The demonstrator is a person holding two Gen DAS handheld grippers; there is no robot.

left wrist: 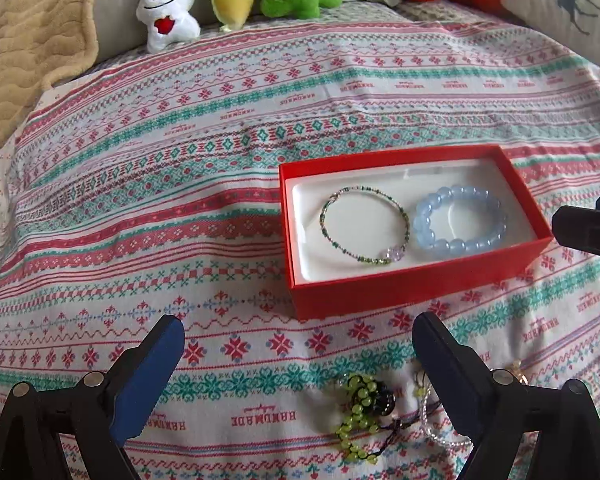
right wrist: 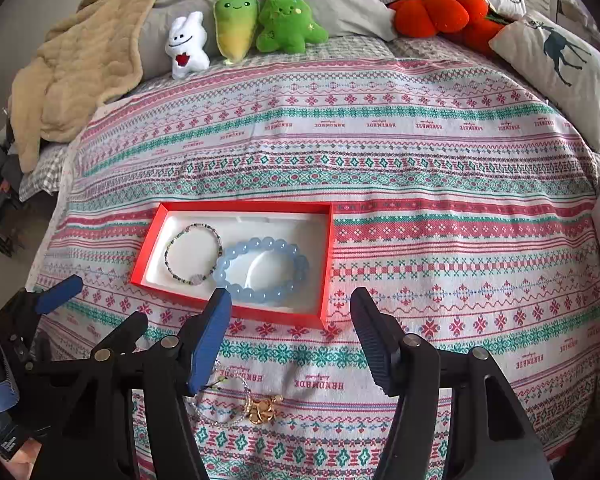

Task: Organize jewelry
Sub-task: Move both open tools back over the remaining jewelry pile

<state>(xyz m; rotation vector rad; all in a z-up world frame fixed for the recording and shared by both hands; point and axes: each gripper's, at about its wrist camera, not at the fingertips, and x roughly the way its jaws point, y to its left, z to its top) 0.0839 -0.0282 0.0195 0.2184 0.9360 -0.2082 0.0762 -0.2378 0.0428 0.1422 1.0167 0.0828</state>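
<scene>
Both the left tongs (left wrist: 295, 364) and right tongs (right wrist: 289, 332) stand spread and empty at the frame bottom over loose green-bead jewelry (left wrist: 358, 416) and a gold piece (right wrist: 261, 410) on the bedspread (left wrist: 179, 200); beyond, the red box (left wrist: 412, 292) holds two bracelets, so collecting the loose pieces appears next.

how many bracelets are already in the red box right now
2. In the red box, the thin green beaded bracelet lies at its left, and the chunky blue bead bracelet beside it at right.
</scene>
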